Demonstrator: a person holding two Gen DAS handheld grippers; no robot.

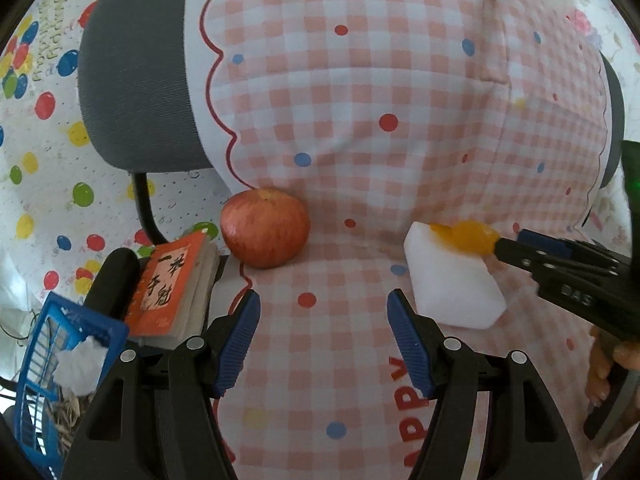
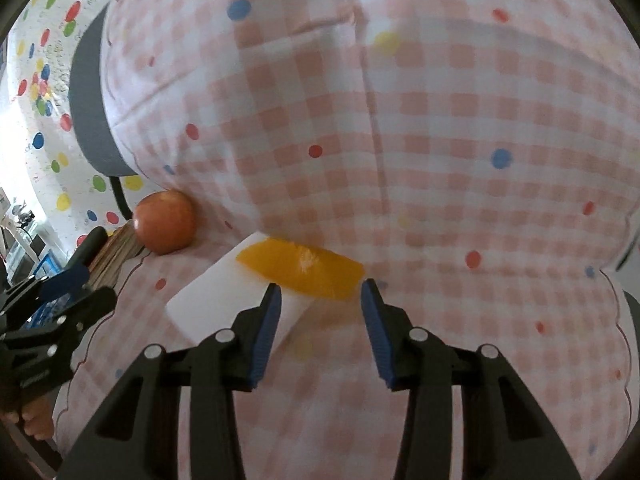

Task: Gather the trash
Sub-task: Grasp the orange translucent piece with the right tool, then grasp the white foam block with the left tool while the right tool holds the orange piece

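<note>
An orange peel piece (image 2: 300,270) lies partly on a white foam block (image 2: 224,300) on the pink checked cloth over a chair seat. My right gripper (image 2: 320,300) is open, its fingertips just short of the peel on either side. In the left wrist view the peel (image 1: 466,236) sits on the block (image 1: 452,280) with the right gripper (image 1: 500,246) right at it. My left gripper (image 1: 322,312) is open and empty above the cloth. A blue basket (image 1: 56,360) at the lower left holds crumpled white tissue (image 1: 80,366) and dry scraps.
A red apple (image 1: 265,227) rests against the chair back, also in the right wrist view (image 2: 165,222). An orange booklet (image 1: 172,284) lies at the seat's left edge. The grey chair back (image 1: 136,80) shows beside the cloth. A balloon-print sheet (image 1: 36,160) covers the surroundings.
</note>
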